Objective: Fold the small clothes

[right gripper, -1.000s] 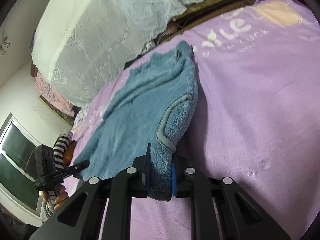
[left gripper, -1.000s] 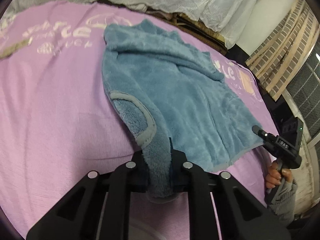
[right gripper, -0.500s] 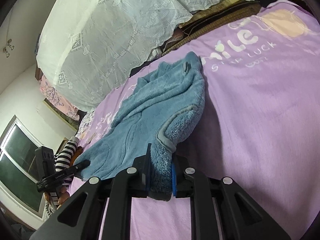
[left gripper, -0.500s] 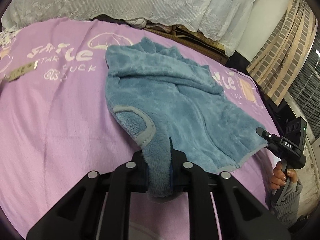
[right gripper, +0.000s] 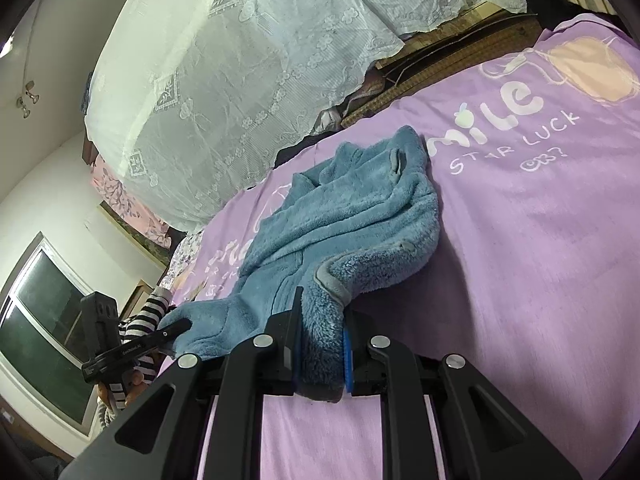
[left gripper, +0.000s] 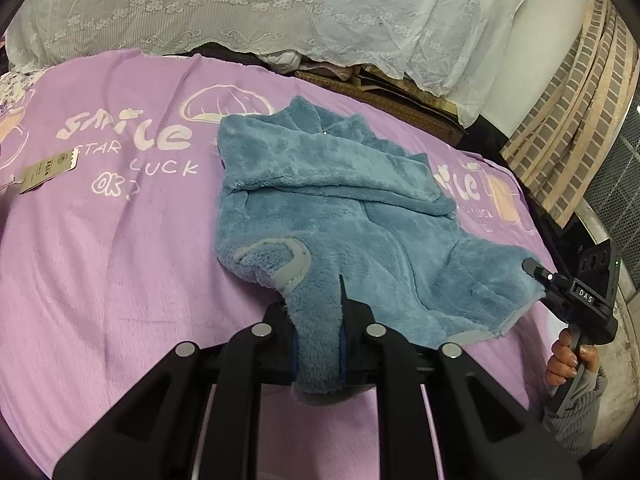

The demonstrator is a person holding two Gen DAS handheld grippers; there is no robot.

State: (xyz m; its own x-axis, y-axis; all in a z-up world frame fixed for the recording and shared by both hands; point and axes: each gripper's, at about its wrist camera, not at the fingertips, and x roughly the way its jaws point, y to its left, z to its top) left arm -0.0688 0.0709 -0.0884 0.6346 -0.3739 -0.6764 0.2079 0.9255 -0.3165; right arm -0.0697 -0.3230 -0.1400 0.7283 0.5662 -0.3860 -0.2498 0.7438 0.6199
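Note:
A blue fleece garment (left gripper: 320,208) with grey trim lies on the purple bedsheet (left gripper: 100,280), its hooded end at the far side. My left gripper (left gripper: 318,344) is shut on the near edge of the fleece, beside a grey-trimmed opening (left gripper: 296,268). In the right wrist view the same garment (right gripper: 352,216) stretches away, and my right gripper (right gripper: 320,344) is shut on its other near edge. Each view shows the opposite gripper holding its corner: the right gripper (left gripper: 534,268) at the right, the left gripper (right gripper: 182,326) at the left. The near edge hangs lifted between them.
A paper tag (left gripper: 48,170) lies on the sheet at the left. A white lace cover (left gripper: 280,12) is piled along the back. Wooden slats (left gripper: 568,140) on a brick-patterned wall stand at the right. A window (right gripper: 44,332) is behind the striped sleeve (right gripper: 146,312).
Both grippers have risen with the near edge of the garment, keeping their grips. More of the far bed and the lace cover has come into view.

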